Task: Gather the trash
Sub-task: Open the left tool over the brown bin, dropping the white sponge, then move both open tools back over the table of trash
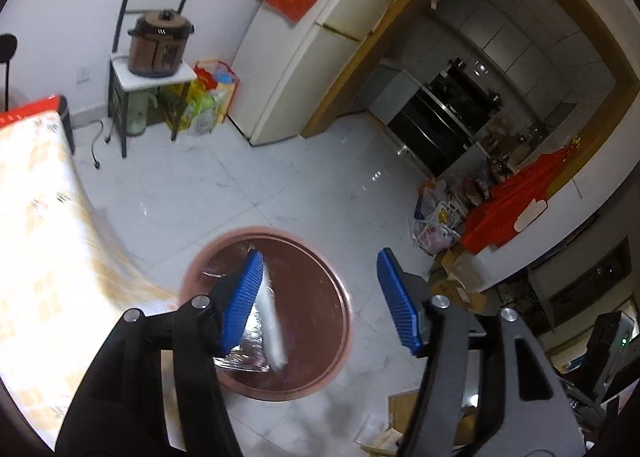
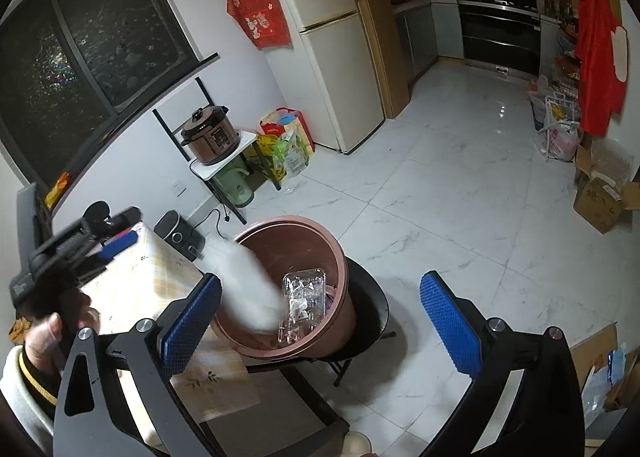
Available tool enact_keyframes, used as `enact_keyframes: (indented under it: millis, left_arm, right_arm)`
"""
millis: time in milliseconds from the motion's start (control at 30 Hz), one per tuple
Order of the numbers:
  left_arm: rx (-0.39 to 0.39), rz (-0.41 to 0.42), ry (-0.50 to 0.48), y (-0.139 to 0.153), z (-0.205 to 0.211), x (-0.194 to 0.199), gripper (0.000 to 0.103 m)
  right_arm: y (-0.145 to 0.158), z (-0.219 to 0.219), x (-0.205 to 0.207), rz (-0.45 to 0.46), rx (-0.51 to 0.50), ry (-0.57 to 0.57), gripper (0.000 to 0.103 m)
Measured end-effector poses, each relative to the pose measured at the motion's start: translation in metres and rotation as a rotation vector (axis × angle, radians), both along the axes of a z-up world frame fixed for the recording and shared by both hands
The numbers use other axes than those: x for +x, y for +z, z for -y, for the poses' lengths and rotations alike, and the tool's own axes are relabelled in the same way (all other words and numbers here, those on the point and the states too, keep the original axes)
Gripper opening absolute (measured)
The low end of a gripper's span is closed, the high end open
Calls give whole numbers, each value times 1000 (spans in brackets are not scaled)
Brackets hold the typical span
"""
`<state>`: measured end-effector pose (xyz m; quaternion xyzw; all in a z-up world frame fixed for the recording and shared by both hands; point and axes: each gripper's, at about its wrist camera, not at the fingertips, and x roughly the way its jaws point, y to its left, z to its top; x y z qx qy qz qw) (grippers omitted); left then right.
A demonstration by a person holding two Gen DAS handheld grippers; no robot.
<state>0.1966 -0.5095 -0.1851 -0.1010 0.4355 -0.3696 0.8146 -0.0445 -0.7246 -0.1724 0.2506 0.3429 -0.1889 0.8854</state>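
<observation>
A brown round trash bin (image 2: 340, 257) stands on a black chair beside the table; from above it also shows in the left wrist view (image 1: 320, 373). A clear plastic container (image 2: 302, 305) lies inside it. A blurred white piece of trash (image 2: 244, 281) is in the air over the bin's rim, seen as a white strip (image 1: 272, 329) in the left wrist view. My left gripper (image 1: 320, 301) is open above the bin; it also shows in the right wrist view (image 2: 92, 241) over the table. My right gripper (image 2: 320, 321) is open and empty near the bin.
A table with a yellow checked cloth (image 2: 140, 281) is left of the bin. A black chair (image 2: 372, 321) holds the bin. A fridge (image 2: 328, 49), a rack with a cooker (image 2: 212, 133), bags and cardboard boxes (image 2: 600, 197) stand around the tiled floor.
</observation>
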Motion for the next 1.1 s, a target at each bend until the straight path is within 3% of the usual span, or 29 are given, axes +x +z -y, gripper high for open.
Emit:
enact_keyframes:
  millis: [67,133,167,400,567,867,1100]
  left_arm:
    - [6,16,34,6,-17,1,63]
    - [27,40,78,10,-40,-2,78]
    - [34,55,97,13,-51,-4,81]
    - [117,168,232,38,-148,-35,87]
    - [183,242,389,51,-242,-68,94]
    - [266,212,625,60,-399,-123,96]
    - [310,176,755,53,-499,-161,96]
  right_arm:
    - [0,-5,6,1,5,15,98]
    - [-1,-13,13,-1,4,35,98]
    - [0,-19,17,-1,1,48,98]
    - [14,-71,57,26,-58,171,98]
    - [21,-120,82,43,-76,276,98]
    - [27,-225,114,41,-63,468,98]
    - [31,-308,128,39,-53,589,98]
